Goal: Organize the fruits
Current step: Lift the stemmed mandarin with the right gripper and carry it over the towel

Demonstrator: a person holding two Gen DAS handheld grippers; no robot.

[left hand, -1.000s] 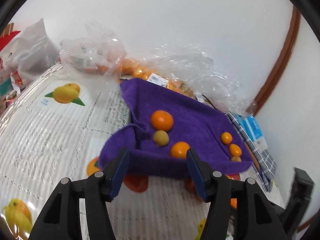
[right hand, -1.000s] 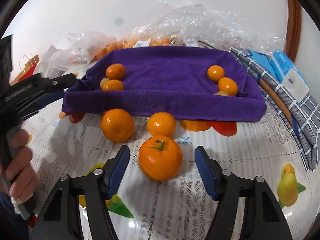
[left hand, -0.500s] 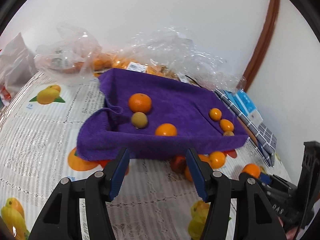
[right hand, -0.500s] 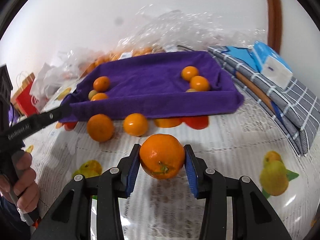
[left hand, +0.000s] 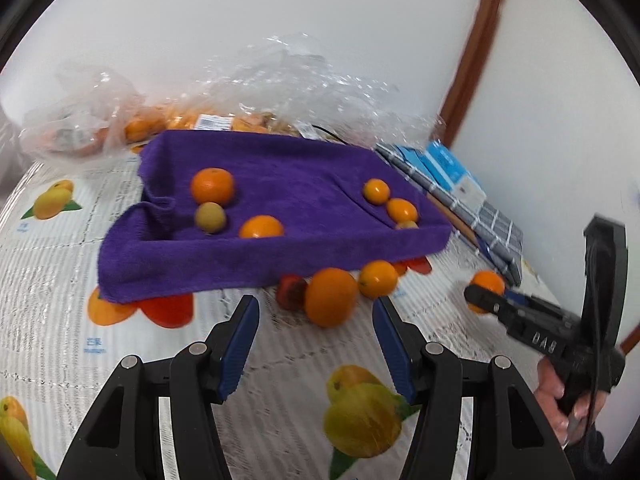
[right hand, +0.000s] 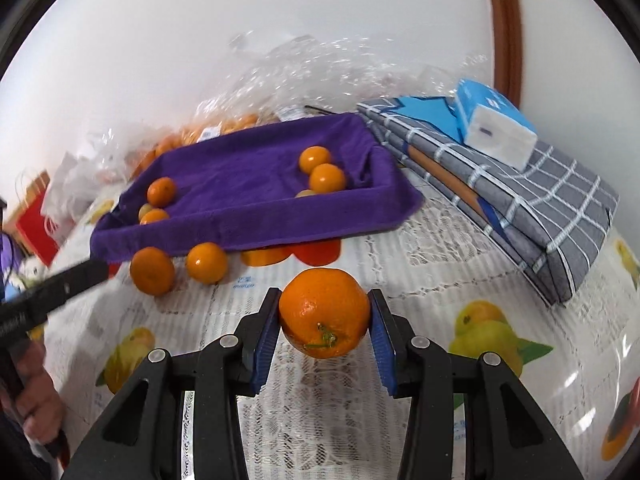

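Observation:
A tray lined with a purple towel [left hand: 248, 268] [right hand: 248, 228] holds several small oranges and yellowish fruits. My right gripper [right hand: 325, 324] is shut on a large orange [right hand: 324, 322] and holds it above the tablecloth in front of the tray; it also shows in the left wrist view [left hand: 486, 284]. My left gripper [left hand: 316, 322] is open and empty, just short of a loose orange [left hand: 330, 296]. A smaller orange [left hand: 378, 278] lies beside that one at the tray's front edge. Both show in the right wrist view [right hand: 152, 270] [right hand: 206, 262].
Clear plastic bags of oranges [left hand: 280, 80] lie behind the tray against the wall. A folded grey checked cloth [right hand: 520, 200] with a blue tissue pack [right hand: 494, 122] lies to the right. The tablecloth [left hand: 60, 320] has fruit prints. A red bag [right hand: 34, 216] stands far left.
My right gripper closed on the large orange and lifted it off the cloth. My left gripper drew back from the towel's edge and swung right, toward the loose oranges.

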